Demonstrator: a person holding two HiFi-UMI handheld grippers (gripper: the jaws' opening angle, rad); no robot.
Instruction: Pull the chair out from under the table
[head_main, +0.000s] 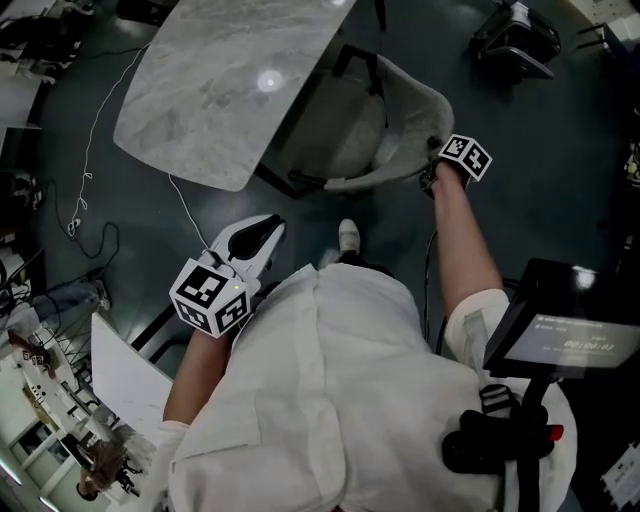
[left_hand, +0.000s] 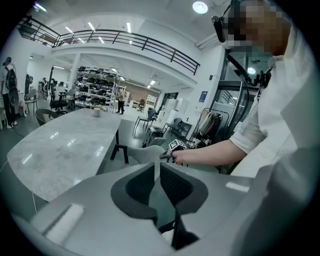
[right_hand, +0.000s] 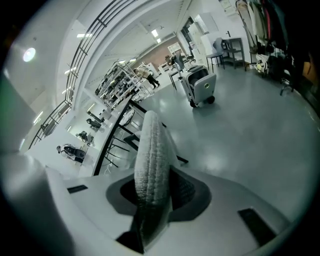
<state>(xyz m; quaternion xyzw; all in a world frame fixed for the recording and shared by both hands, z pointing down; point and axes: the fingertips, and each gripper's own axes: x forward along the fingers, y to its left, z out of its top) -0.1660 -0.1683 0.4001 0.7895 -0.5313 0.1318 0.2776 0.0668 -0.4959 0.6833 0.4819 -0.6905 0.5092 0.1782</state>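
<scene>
The grey upholstered chair (head_main: 400, 110) stands with its seat partly under the marble table (head_main: 220, 90). My right gripper (head_main: 436, 172) is at the right end of the curved backrest. In the right gripper view the textured backrest rim (right_hand: 152, 150) runs up between the jaws, and my right gripper (right_hand: 156, 180) is shut on it. My left gripper (head_main: 262, 243) hangs in the air near the table's front corner, apart from the chair. In the left gripper view its jaws (left_hand: 156, 167) meet with nothing between them, and the chair (left_hand: 142, 152) and table (left_hand: 55, 150) lie ahead.
A thin cable (head_main: 90, 150) trails over the dark floor left of the table. A black case (head_main: 515, 35) sits at the top right. A monitor rig (head_main: 570, 330) is at my right side, a white board (head_main: 125, 375) at my lower left. My shoe (head_main: 348, 235) is just behind the chair.
</scene>
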